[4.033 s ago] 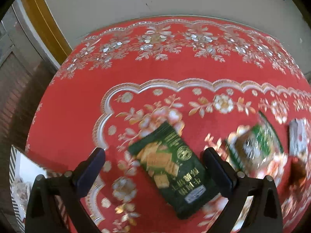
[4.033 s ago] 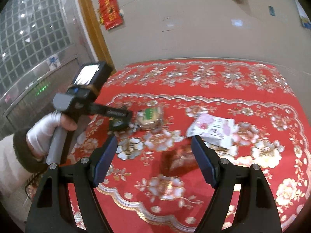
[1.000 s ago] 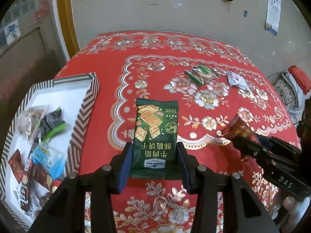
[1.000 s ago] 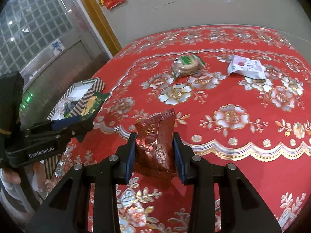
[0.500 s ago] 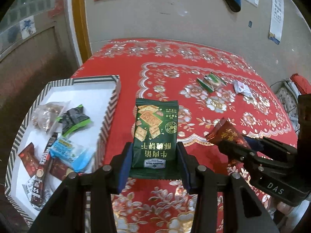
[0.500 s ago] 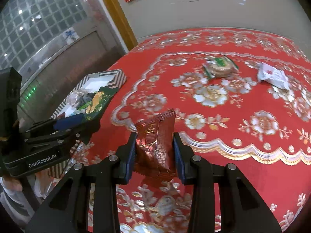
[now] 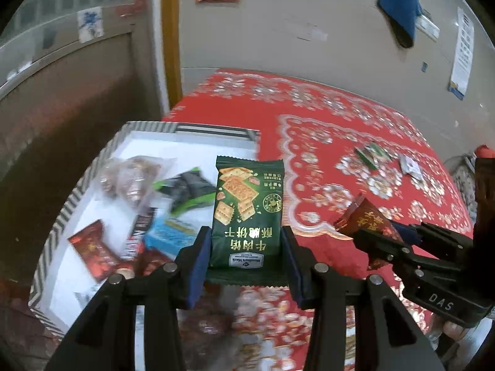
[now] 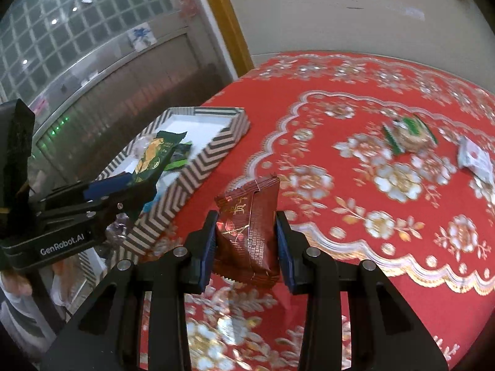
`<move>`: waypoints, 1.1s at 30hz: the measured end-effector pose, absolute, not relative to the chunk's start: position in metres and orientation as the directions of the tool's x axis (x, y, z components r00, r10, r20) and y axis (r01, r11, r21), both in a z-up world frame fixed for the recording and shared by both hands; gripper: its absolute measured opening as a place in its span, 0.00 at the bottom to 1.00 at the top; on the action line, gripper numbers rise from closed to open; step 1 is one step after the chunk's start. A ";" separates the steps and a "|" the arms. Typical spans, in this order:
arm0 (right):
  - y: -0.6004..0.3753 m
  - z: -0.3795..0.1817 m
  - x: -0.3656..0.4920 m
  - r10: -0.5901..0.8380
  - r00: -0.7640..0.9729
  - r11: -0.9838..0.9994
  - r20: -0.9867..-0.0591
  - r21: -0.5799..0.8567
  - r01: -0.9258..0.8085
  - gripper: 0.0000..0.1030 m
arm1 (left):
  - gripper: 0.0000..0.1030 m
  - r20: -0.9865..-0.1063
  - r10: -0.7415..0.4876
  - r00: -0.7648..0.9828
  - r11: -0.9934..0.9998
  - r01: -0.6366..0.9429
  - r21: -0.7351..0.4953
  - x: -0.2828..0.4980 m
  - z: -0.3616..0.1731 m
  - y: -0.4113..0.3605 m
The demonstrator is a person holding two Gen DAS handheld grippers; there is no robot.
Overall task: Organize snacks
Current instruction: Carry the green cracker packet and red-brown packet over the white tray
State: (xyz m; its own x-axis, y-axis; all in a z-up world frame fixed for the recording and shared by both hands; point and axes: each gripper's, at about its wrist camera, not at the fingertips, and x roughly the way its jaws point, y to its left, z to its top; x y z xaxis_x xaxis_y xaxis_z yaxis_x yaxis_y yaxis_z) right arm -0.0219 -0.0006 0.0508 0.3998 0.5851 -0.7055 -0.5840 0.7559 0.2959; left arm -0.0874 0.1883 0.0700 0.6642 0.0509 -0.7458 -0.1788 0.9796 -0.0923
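Note:
My left gripper (image 7: 246, 266) is shut on a dark green cracker packet (image 7: 247, 210), held upright above the near right edge of the striped box (image 7: 62, 213). The same green cracker packet (image 8: 153, 154) shows in the right wrist view, sticking out of the left gripper (image 8: 136, 187) over the striped box (image 8: 201, 160). My right gripper (image 8: 246, 249) is shut on a dark red snack packet (image 8: 249, 232) above the red tablecloth (image 8: 355, 216), just right of the box. In the left wrist view the red snack packet (image 7: 368, 219) sits in the right gripper (image 7: 371, 232) at the right.
The white-floored box holds several packets, among them a clear bag (image 7: 130, 179), a blue packet (image 7: 170, 235) and a red packet (image 7: 92, 250). A green-wrapped snack (image 8: 410, 133) and a white packet (image 8: 475, 160) lie far right on the cloth. A wall stands behind the table.
Both grippers have carried their packets leftward toward the striped box, which now fills more of both views. Grips are unchanged.

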 end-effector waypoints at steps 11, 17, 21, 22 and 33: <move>0.057 0.056 -0.025 0.615 0.345 0.695 -0.709 0.282 -0.661 0.34 | 0.45 -0.751 0.122 0.649 0.950 -0.296 -0.101 -0.109 0.065 0.254; 0.094 0.059 -0.028 0.630 0.308 0.652 -0.713 0.270 -0.708 0.34 | 0.45 -0.755 0.150 0.638 0.932 -0.346 -0.107 -0.122 0.059 0.280; 0.119 0.054 -0.029 0.629 0.273 0.625 -0.728 0.264 -0.735 0.34 | 0.45 -0.760 0.161 0.630 0.925 -0.365 -0.107 -0.128 0.054 0.291; 0.124 0.052 -0.029 0.628 0.263 0.619 -0.732 0.265 -0.740 0.34 | 0.45 -0.761 0.163 0.628 0.924 -0.368 -0.106 -0.129 0.052 0.292; 0.160 0.035 -0.036 0.617 0.206 0.576 -0.759 0.258 -0.776 0.34 | 0.46 -0.761 0.203 0.616 0.913 -0.401 -0.081 -0.127 0.043 0.301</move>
State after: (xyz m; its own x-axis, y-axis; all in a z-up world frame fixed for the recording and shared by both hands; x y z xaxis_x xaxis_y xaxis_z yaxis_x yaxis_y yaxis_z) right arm -0.0362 0.1600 0.0353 0.2062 0.6175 -0.7591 -0.7758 0.5759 0.2578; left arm -0.1268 0.3013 0.0430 0.6165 0.2027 -0.7608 -0.4007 0.9126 -0.0815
